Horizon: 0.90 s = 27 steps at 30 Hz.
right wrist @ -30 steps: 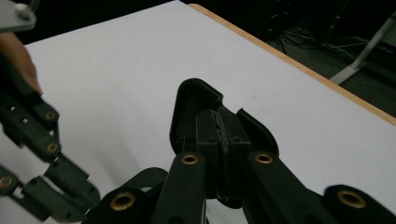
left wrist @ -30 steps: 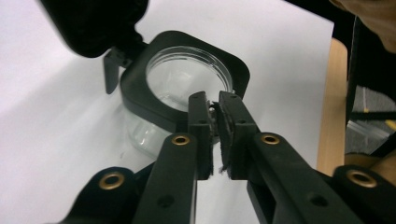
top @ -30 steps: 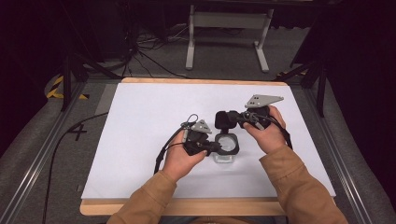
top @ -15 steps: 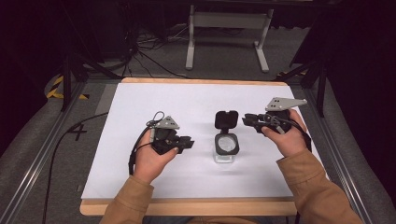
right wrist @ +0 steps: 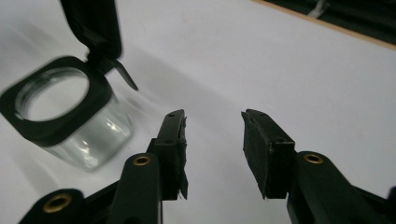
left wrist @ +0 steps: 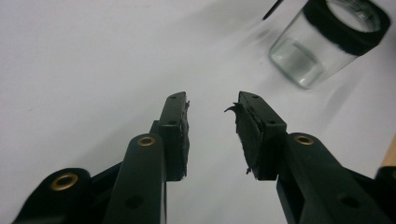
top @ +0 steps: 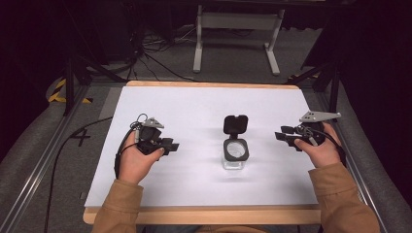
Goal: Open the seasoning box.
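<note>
Jar point(top: 235, 154): lid flipped open, now standing alone on table point(top: 194, 107)
Left gripper point(top: 170, 146): withdrawn, jaws just spread, empty
Right gripper point(top: 282, 136): withdrawn, jaws just spread, empty
Meaning: opening looks finished

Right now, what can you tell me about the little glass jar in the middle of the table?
The jar is small, clear and looks like glass, with squarish walls and rounded corners. A black collar rings its round mouth, and a black hinged lid is flipped open, standing up at the far side. It looks empty. It stands upright on the white table, between the two grippers. Nothing touches it but the table: both grippers are off to its sides, with nothing between their fingers.
</note>
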Motion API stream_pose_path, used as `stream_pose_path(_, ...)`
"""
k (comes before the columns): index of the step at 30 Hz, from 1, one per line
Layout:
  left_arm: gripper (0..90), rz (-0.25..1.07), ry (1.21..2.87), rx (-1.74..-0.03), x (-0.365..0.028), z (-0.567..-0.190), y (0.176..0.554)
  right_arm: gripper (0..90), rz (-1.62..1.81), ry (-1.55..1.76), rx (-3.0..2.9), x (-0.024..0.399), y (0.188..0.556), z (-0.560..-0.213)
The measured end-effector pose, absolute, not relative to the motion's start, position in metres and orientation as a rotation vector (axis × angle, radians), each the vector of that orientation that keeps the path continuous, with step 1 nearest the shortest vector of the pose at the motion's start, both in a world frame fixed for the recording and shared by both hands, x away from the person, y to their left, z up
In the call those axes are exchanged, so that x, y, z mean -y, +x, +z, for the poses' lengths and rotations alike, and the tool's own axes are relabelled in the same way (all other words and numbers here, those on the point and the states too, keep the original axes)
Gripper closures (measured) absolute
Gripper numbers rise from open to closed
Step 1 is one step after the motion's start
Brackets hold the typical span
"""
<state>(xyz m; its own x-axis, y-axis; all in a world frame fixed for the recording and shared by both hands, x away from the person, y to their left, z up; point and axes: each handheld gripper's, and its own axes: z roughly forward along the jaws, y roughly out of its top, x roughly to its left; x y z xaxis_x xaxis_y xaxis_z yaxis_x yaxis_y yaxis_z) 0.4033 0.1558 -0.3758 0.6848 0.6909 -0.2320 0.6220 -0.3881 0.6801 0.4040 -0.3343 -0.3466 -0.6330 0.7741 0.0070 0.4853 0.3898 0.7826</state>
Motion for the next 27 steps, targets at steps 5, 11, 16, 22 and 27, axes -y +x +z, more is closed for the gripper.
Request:
stream_pose_path(5, 60.8, 0.114, 2.134, -1.03, -0.17, -0.388, 0.412, 53.3, 1.074, 1.178, -2.288, 0.349, 0.408, -0.366)
stream_pose_path(11, 56.9, 0.106, 2.173, -1.037, -0.174, -0.407, 0.422, 47.7, 1.03, 1.214, -2.291, 0.356, 0.414, -0.39)
stream_pose_path(16, 52.4, 0.138, 2.188, -0.996, -0.176, -0.419, 0.428, 45.7, 1.002, 1.254, -2.302, 0.359, 0.416, -0.412)
stream_pose_path(22, 46.1, 0.148, 2.196, -0.966, -0.176, -0.428, 0.433, 44.7, 0.973, 1.241, -2.31, 0.36, 0.416, -0.428)
stream_pose_path(27, 42.4, 0.155, 2.18, -0.965, -0.176, -0.43, 0.434, 43.7, 0.991, 1.216, -2.294, 0.357, 0.415, -0.432)
